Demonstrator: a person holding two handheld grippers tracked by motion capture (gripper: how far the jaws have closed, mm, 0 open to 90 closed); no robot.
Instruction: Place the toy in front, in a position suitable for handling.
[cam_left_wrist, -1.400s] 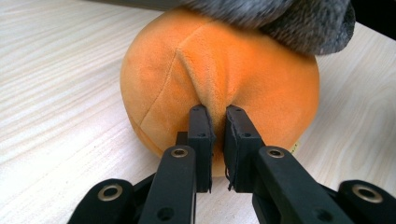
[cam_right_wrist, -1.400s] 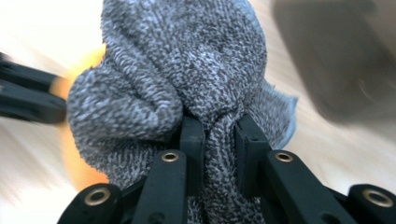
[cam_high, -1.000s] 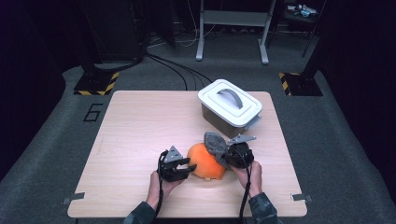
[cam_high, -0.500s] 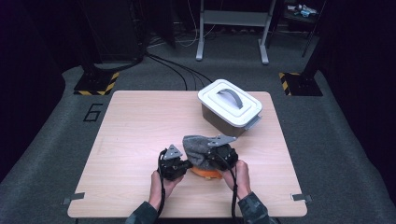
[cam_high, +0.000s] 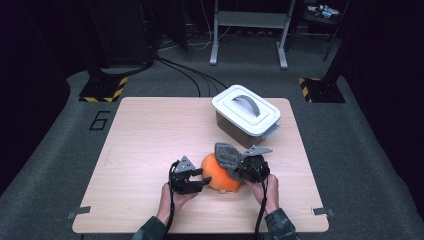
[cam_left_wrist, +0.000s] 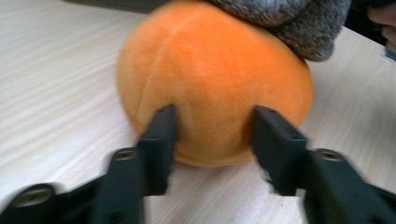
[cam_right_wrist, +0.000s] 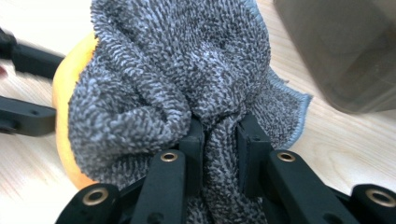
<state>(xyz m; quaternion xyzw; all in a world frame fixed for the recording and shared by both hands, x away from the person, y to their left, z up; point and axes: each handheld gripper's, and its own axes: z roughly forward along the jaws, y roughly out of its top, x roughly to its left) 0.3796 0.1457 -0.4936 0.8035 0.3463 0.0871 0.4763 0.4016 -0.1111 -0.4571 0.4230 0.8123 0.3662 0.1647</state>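
Item: orange plush ball (cam_high: 218, 173), soft-napped, resting on the pale wooden worktop (cam_high: 145, 135) near its front edge, between the two hand-held tools. Left gripper (cam_high: 201, 178): set against the ball's near side; its jaws had just been opening and stood partly apart, straddling the lower bulge, the tips resting at the fabric without visibly denting it in the left gripper view (cam_left_wrist: 214, 122), so the ball appeared steadied rather than clamped, probably to stop it rolling while the other tool worked. Right gripper (cam_high: 239, 169): jaws nearly together, pinching a bunched fold of a grey terry cloth (cam_right_wrist: 173, 84) between the pads; the cloth was draped over the ball's upper right side, touching it, seemingly held there to wipe or cover the plush surface. Hands: one of the person's hands behind each tool, forearms entering from the front edge. Accessory: lidded storage box (cam_high: 245, 116), grey body with white lid and grey handle, standing behind the ball toward the worktop's far right, apart from it and closed. Condition note: the ball sat level on the worktop and was not lifted; only the cloth was firmly held.
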